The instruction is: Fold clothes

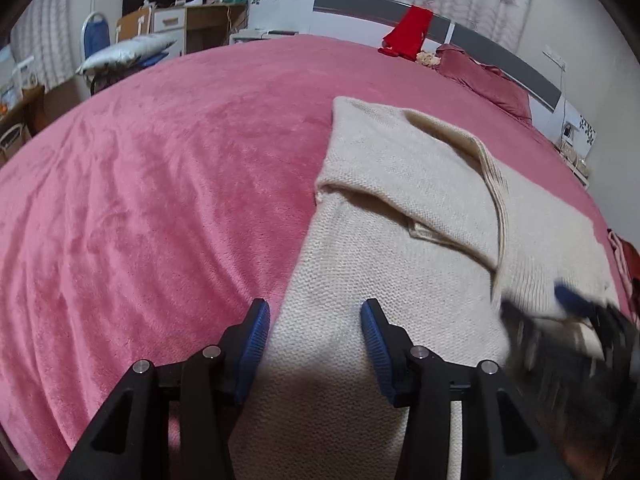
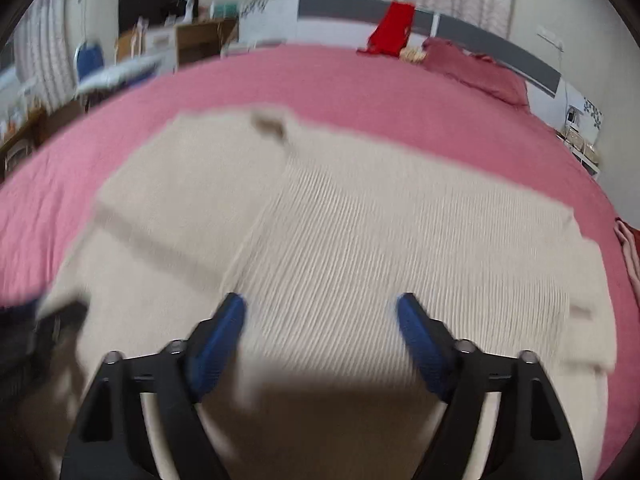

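A cream knitted sweater lies partly folded on the pink bed cover, with one sleeve laid across its body. My left gripper hangs open over the sweater's near left edge, nothing between its blue pads. In the left wrist view the right gripper shows as a dark blur at the lower right. In the right wrist view the sweater fills the middle, blurred by motion. My right gripper stands open just above the ribbed fabric, holding nothing.
A red garment hangs on the grey headboard at the far side. A dark pink pillow lies by it. A desk, a blue chair and a pillow stand to the far left. More cloth lies at the right edge.
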A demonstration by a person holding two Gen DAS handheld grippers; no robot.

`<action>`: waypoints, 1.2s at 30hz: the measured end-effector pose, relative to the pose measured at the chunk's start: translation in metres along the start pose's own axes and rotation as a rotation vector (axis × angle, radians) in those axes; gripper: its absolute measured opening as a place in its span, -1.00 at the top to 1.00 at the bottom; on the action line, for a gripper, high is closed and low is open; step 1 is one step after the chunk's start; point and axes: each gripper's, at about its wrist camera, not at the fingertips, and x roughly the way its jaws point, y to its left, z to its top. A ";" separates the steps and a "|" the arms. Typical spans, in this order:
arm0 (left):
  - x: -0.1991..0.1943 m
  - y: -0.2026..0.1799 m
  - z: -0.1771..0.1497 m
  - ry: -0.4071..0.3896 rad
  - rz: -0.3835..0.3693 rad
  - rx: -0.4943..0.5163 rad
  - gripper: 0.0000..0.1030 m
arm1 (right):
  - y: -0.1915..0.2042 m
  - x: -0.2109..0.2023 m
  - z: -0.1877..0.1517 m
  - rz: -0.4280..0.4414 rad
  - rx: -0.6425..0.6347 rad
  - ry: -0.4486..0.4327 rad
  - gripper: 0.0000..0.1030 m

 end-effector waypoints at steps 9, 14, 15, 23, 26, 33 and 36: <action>-0.020 -0.002 -0.017 0.011 0.002 0.095 -0.03 | -0.016 -0.048 -0.055 0.088 -0.032 0.056 -0.61; -0.039 0.000 -0.017 -0.036 -0.130 0.037 0.01 | -0.030 -0.074 -0.076 0.146 -0.048 0.062 -0.61; -0.041 -0.005 -0.013 -0.051 -0.149 0.036 0.01 | -0.041 -0.083 -0.074 0.134 -0.046 0.015 -0.61; -0.012 -0.097 0.040 -0.093 -0.187 0.175 0.01 | -0.153 -0.068 -0.022 0.047 0.132 -0.085 -0.61; 0.017 -0.130 0.045 -0.061 -0.164 0.258 0.01 | -0.170 -0.041 -0.018 0.057 0.139 -0.035 -0.61; 0.021 -0.122 0.002 -0.002 -0.128 0.341 -0.12 | -0.190 -0.025 -0.070 0.047 0.063 0.050 -0.64; 0.008 -0.113 -0.019 0.009 -0.130 0.367 -0.13 | -0.204 -0.042 -0.089 0.074 0.146 0.084 -0.65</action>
